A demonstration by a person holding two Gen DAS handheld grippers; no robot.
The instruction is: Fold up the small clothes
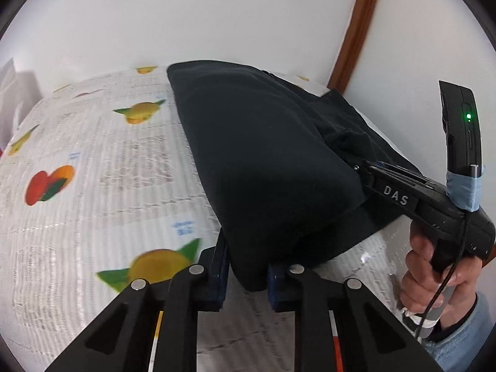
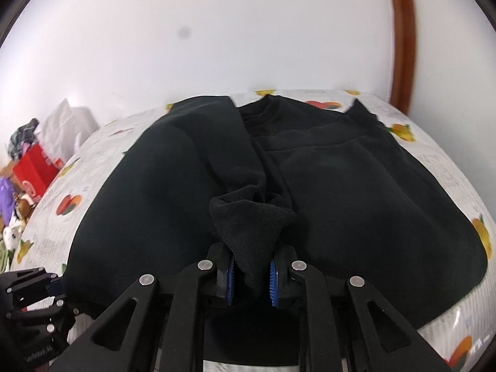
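A black sweatshirt (image 2: 341,186) lies spread on a bed with a white fruit-print cover (image 1: 93,161). My left gripper (image 1: 248,276) is shut on the sweatshirt's near corner (image 1: 248,241), and the folded left side rises from it. My right gripper (image 2: 251,274) is shut on a bunched ribbed cuff (image 2: 251,226) of the sweatshirt, held over the middle of the garment. In the left wrist view the right gripper's body (image 1: 403,198) reaches in from the right with its tips under the fabric. The left gripper shows in the right wrist view at the lower left (image 2: 34,303).
A white wall (image 2: 248,46) stands behind the bed, with a brown wooden frame (image 2: 403,46) at the right. Left of the bed lie a red box (image 2: 34,167), white bags (image 2: 68,127) and toys (image 2: 12,217). The bedcover (image 2: 449,161) shows around the garment.
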